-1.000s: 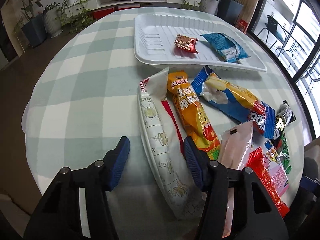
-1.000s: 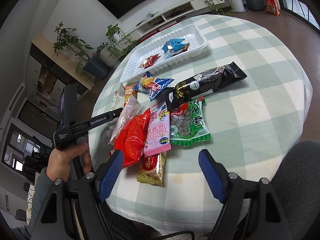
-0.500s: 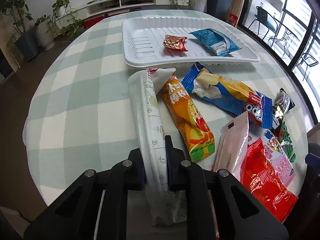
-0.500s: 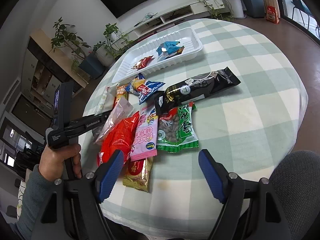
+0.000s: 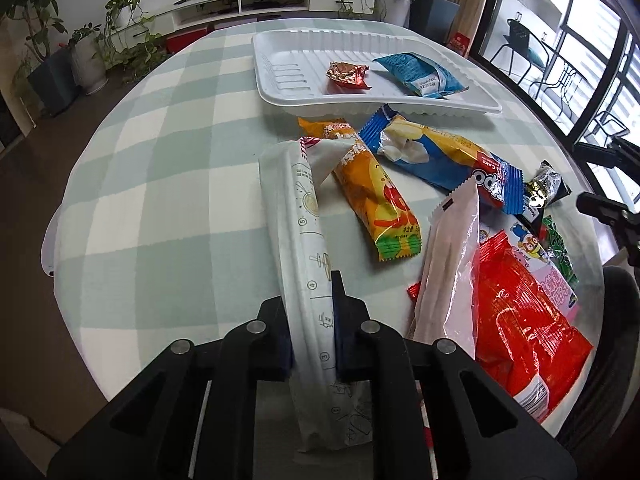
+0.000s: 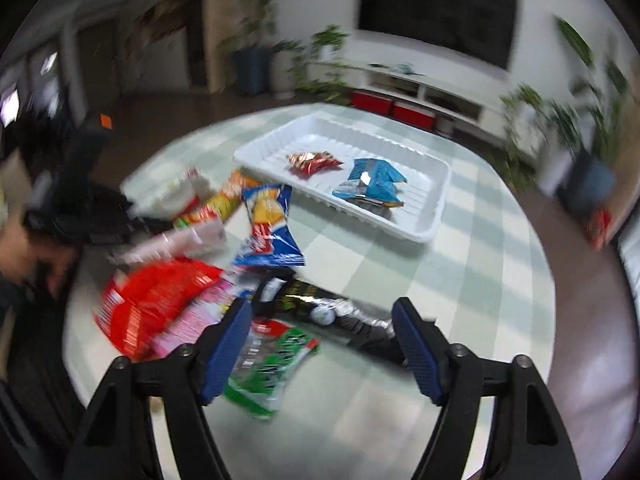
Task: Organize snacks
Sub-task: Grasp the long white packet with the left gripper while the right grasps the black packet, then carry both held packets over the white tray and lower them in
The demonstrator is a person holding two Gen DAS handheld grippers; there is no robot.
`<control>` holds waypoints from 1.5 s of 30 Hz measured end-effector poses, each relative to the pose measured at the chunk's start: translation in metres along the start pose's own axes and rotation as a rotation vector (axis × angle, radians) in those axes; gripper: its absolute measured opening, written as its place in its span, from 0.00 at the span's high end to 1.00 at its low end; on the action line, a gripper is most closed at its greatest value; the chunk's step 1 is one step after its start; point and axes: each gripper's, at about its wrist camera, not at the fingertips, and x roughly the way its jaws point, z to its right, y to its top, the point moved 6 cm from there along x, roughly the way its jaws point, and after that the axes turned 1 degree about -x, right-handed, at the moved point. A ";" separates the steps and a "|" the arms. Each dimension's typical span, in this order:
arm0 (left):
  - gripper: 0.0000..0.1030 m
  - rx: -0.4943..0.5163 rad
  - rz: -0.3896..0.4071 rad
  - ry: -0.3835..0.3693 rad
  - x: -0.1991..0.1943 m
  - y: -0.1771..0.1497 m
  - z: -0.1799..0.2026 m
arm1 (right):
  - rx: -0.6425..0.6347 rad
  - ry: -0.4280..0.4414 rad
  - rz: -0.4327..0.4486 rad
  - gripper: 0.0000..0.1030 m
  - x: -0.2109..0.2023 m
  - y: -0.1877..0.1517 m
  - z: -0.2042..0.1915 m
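My left gripper (image 5: 310, 320) is shut on a long white printed snack packet (image 5: 300, 220), which is lifted off the table at its near end. Beside it lie an orange packet (image 5: 372, 196), a blue packet (image 5: 444, 160), a pale pink packet (image 5: 452, 264) and a red packet (image 5: 520, 316). The white tray (image 5: 280, 92) at the back holds a small red snack (image 5: 346, 76) and a blue snack (image 5: 420, 76). My right gripper (image 6: 322, 340) is open and empty above a black packet (image 6: 332, 312) and a green packet (image 6: 272, 364); that view is blurred.
The round table has a green and white check cloth (image 5: 160, 160). Potted plants (image 5: 88, 52) and a low white shelf (image 5: 256, 0) stand beyond it. The tray also shows in the right wrist view (image 6: 432, 208). The table edge is close on the left and right.
My left gripper closed on the white packet and has raised it. My right gripper swung round fast towards the tray, over the black and green packets, still open.
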 end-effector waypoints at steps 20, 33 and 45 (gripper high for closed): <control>0.88 0.015 0.001 0.011 0.000 -0.002 0.001 | -0.369 0.163 -0.295 0.40 0.077 -0.003 0.007; 0.88 0.016 0.014 0.013 0.000 -0.003 0.001 | -0.164 0.293 -0.266 0.76 0.066 -0.012 0.014; 0.89 -0.041 0.045 -0.035 -0.017 -0.013 -0.005 | 0.131 0.415 -0.027 0.76 0.009 -0.020 0.015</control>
